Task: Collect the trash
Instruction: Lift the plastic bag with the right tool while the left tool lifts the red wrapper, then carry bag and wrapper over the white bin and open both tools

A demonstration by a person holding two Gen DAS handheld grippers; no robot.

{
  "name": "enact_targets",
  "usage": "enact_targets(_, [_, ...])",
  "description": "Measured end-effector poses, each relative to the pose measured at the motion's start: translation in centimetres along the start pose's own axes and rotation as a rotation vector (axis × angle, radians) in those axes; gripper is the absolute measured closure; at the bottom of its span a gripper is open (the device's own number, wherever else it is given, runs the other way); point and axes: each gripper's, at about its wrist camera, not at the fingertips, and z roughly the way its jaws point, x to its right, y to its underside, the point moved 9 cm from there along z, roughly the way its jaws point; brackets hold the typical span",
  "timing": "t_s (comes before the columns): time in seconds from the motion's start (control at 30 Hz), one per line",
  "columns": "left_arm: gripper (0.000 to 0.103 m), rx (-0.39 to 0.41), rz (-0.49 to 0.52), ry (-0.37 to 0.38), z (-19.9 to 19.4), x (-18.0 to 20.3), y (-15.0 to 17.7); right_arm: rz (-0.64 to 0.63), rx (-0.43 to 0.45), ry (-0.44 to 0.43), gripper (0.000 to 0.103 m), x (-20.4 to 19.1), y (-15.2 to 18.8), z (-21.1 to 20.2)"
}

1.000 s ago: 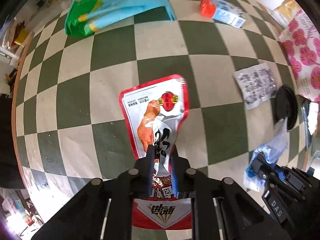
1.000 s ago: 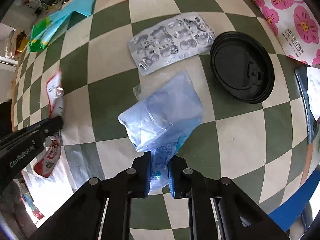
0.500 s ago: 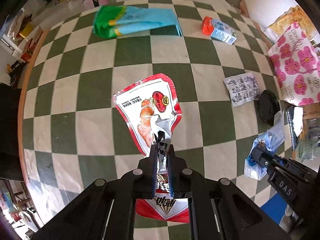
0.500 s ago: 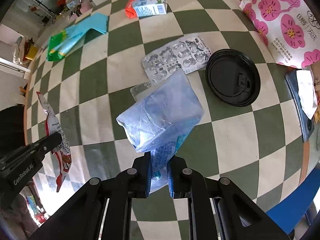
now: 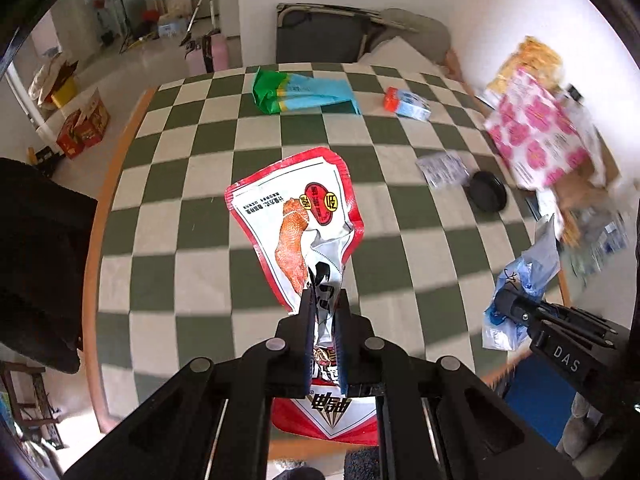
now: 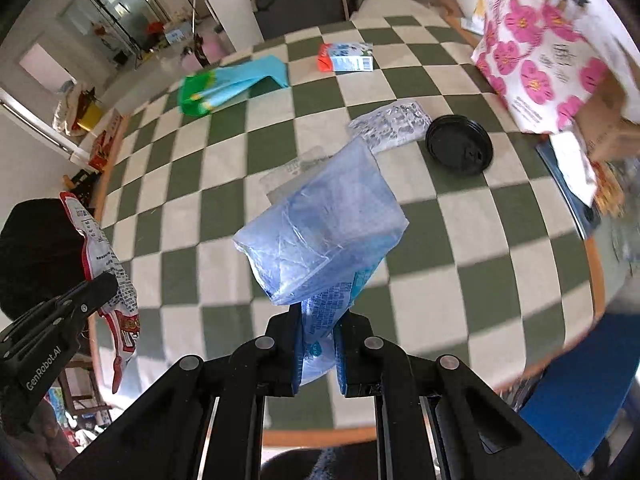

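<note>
Checkered green-and-cream tablecloth (image 5: pixel 192 264): your work surface, trash spread across it for collecting.
Left gripper (image 5: pixel 325 312): fingers clenched on the lower part of the red-and-white snack wrapper (image 5: pixel 296 220), which hangs clear above the table, pinched low so it carries freely.
Right gripper (image 6: pixel 318 332): fingers clamped on the crumpled blue plastic bag (image 6: pixel 324 232), likewise held off the table.
Uncollected: green-and-blue bag (image 5: pixel 300 94), small carton (image 5: pixel 408 105), foil blister sheet (image 6: pixel 394 126), black lid (image 6: pixel 458 146).

My pictures are bright with daylight. The edges bend round and go black. The right side looks smeared and blurry; the middle is sharp.
</note>
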Motion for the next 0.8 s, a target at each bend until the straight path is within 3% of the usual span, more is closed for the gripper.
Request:
enact_targets(0.23, [0.097, -0.047, 0.026, 0.074, -2.6, -1.8, 10.2, 0.109, 0.007, -0.015, 0.090, -1.2, 12.2, -3.6])
enact_targets(0.47, [0.097, -0.207, -0.035, 0.127, -0.1, -2.8, 20.7, 0.125, -0.146, -0.009, 0.090, -1.6, 25.3, -1.4])
enact_targets(0.6, [0.097, -0.317, -0.129, 0.157, 4.9, -3.9, 25.7, 0.139, -0.248, -0.042, 0.090, -1.2, 31.3, 3.2])
enact_targets(0.8, [0.096, -0.460, -0.248, 0.172, 16.8, -5.9, 32.1, 0.164, -0.370, -0.092, 0.090, 0.8, 37.5, 14.5])
